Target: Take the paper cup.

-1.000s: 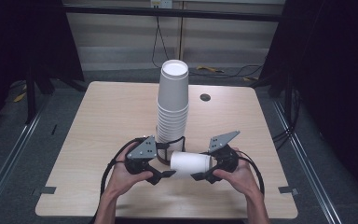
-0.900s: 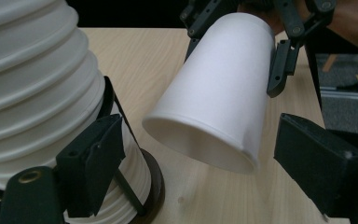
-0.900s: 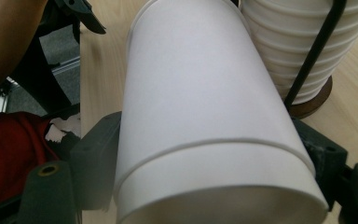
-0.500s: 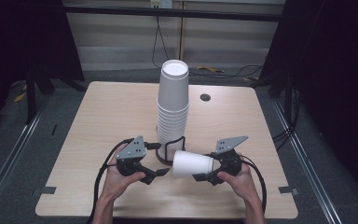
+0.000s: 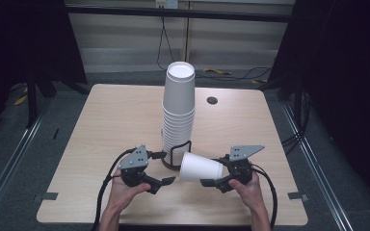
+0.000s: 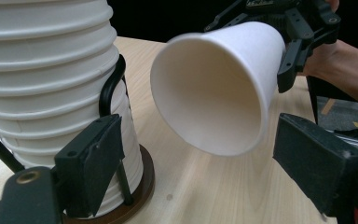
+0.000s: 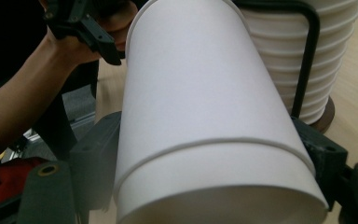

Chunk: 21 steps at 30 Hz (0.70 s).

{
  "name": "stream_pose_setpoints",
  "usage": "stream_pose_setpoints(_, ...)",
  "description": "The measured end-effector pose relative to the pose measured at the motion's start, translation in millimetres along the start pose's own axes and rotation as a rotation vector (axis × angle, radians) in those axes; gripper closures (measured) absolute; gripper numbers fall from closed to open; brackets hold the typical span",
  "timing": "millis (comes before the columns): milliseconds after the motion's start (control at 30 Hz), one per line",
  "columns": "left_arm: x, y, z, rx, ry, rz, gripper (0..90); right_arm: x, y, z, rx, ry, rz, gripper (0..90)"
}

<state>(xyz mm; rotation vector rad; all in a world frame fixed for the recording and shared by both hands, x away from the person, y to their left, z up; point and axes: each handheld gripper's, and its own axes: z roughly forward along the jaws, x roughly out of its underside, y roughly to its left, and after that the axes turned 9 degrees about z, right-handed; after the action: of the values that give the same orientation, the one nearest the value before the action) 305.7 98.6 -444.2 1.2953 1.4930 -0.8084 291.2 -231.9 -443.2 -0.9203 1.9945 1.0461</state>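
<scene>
Held sideways in the right gripper (image 5: 211,183): a single white paper cup (image 5: 201,167), jaws clamped on its base end, open mouth pointing toward the left gripper (image 5: 160,168). Lifted off the wooden surface (image 5: 106,120), just beside the foot of the tall stack of paper cups (image 5: 178,108) in its black wire holder (image 5: 179,153) on a brown round base.

Left gripper's jaws spread wide and empty, one jaw close against the lower stack, the other out past the cup's rim.

Likely trouble, as a judgement: thin paper wall crushed or ovalled if the grip on the base tightens; cup slipping free, given the taper toward the held end; tall, slightly leaning stack knocked by the near left jaw or by the cup's rim, being so close to both; rim creased if the left jaws close on it off-centre.

Hard to make out: exact contact of the right jaws, mostly covered by the cup wall in the right gripper view; stack top cut off in both gripper views; whether the left jaw actually touches the stack; small dark round mark (image 5: 212,100) far on the surface, unidentified.
</scene>
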Motion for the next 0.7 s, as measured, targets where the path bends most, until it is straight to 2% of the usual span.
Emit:
stream_pose_setpoints(133, 2.2, -1.6, 0.3, -0.010, -0.019, -0.016, 15.4, -0.3, 0.9, 0.1, -0.013, -0.034, -0.015, 22.4)
stream_pose_setpoints(267, 5.1, -4.3, 3.2, 0.017, -0.036, -0.009, 15.4, 0.9, 0.4, 2.5, -0.030, -0.045, -0.016, 22.4)
stream_pose_setpoints(467, 5.1, -6.7, 5.8, 0.034, -0.051, -0.014, 15.4, 6.8, 1.1, 4.0, -0.058, -0.119, -0.014, 22.4)
stream_pose_setpoints(633, 5.0, -8.6, 7.9, 0.069, -0.078, -0.004, 15.4, 9.3, 0.8, 5.7, -0.076, -0.137, -0.018, 22.4)
stream_pose_setpoints(700, 4.9, -9.4, 9.7, 0.081, -0.091, 0.002, 15.4, 8.7, 1.2, 6.1, -0.102, -0.147, -0.021, 22.4)
